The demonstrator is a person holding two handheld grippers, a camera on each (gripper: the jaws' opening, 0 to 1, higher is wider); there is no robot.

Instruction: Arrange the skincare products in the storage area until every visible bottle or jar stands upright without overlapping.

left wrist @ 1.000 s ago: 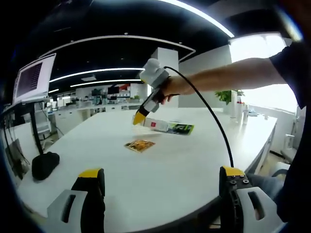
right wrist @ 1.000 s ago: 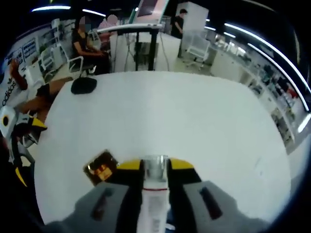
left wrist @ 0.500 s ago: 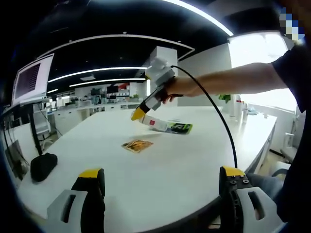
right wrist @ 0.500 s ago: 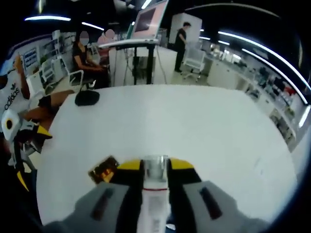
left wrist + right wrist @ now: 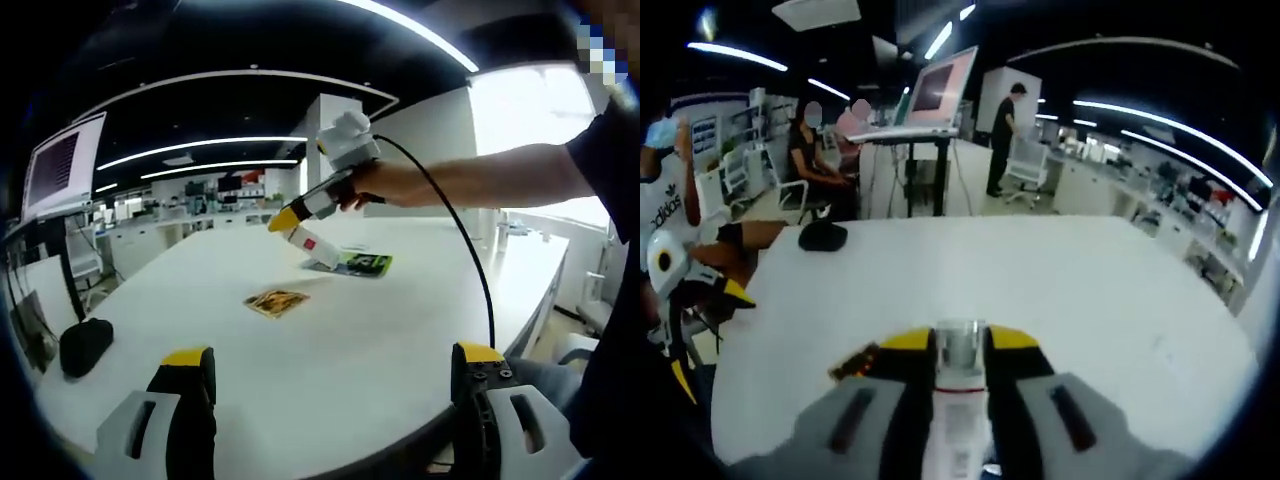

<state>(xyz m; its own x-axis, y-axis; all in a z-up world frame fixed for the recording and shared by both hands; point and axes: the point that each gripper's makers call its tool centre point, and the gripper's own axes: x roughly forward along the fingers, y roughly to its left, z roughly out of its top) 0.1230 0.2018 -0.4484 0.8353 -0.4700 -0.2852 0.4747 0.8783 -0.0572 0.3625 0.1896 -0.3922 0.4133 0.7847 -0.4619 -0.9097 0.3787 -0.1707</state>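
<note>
Seen from the left gripper view, my right gripper (image 5: 287, 218) is held by a hand over the far part of the white table (image 5: 380, 340). It is shut on a white tube with a red label (image 5: 312, 245), which slants down toward a green packet (image 5: 362, 263). In the right gripper view, the same tube (image 5: 960, 425) runs between the yellow-tipped jaws of my right gripper (image 5: 960, 342). My left gripper (image 5: 333, 355) stands open above the near table edge, with nothing between its jaws. A flat orange-brown sachet (image 5: 277, 300) lies mid-table; its edge peeks out beside the right gripper's jaw (image 5: 852, 362).
A black rounded object (image 5: 84, 344) lies near the table's left edge, also visible from the right gripper view (image 5: 823, 237). A monitor on a stand (image 5: 940, 92) stands behind the table. Seated people (image 5: 810, 150) are beyond it. The left gripper (image 5: 685, 300) shows at that view's left.
My right gripper has risen and tipped up with the tube, so the tube slants more steeply. Its view now looks more level across the table. The left gripper holds still.
</note>
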